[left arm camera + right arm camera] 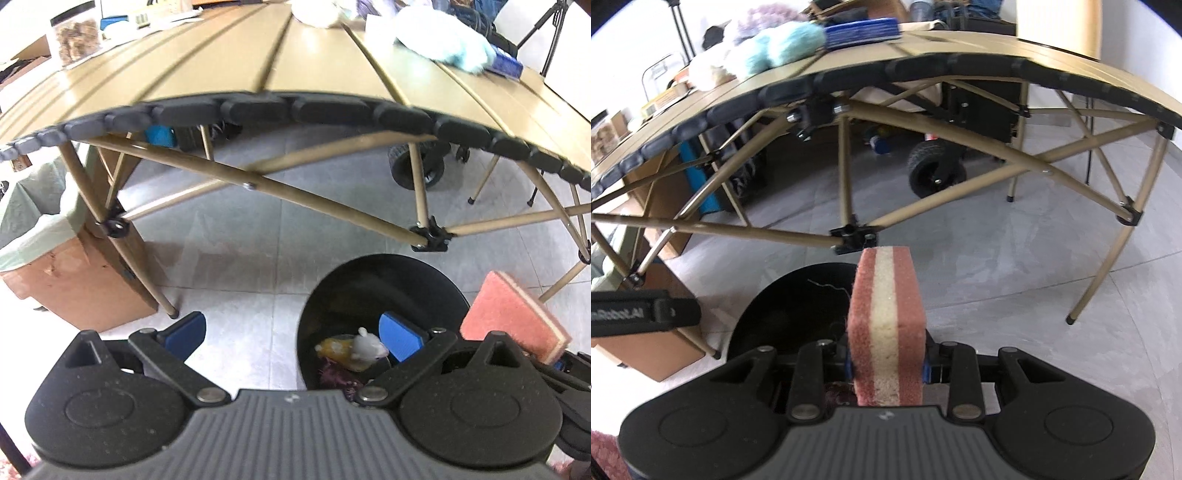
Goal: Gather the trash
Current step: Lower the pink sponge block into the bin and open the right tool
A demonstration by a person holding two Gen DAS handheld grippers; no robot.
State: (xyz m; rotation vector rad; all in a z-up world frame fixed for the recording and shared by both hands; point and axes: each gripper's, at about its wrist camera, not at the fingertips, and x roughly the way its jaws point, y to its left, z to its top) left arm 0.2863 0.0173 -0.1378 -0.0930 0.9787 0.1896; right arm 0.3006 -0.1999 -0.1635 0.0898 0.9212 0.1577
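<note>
Right claw was clamped on a pink scouring sponge with a cream foam core, blue pads pressing both faces, sponge standing on edge and projecting forward past the fingertips. Directly ahead of and below this claw, partly behind the sponge, sat a round black plastic trash bin on the grey tiled floor.

Left claw stood wide apart, nothing between its blue pads. The bin lay under its right finger; the sponge showed just to the right of that finger, over the bin's rim.

Left view only: bin contents, a yellow wrapper and a white crumpled wad, just beside the right pad; also a brown cardboard box with pale liner far left.

Right view only: the sponge's layered edge and the grip. The tan slatted folding desk lay beyond, above both claws.
</note>
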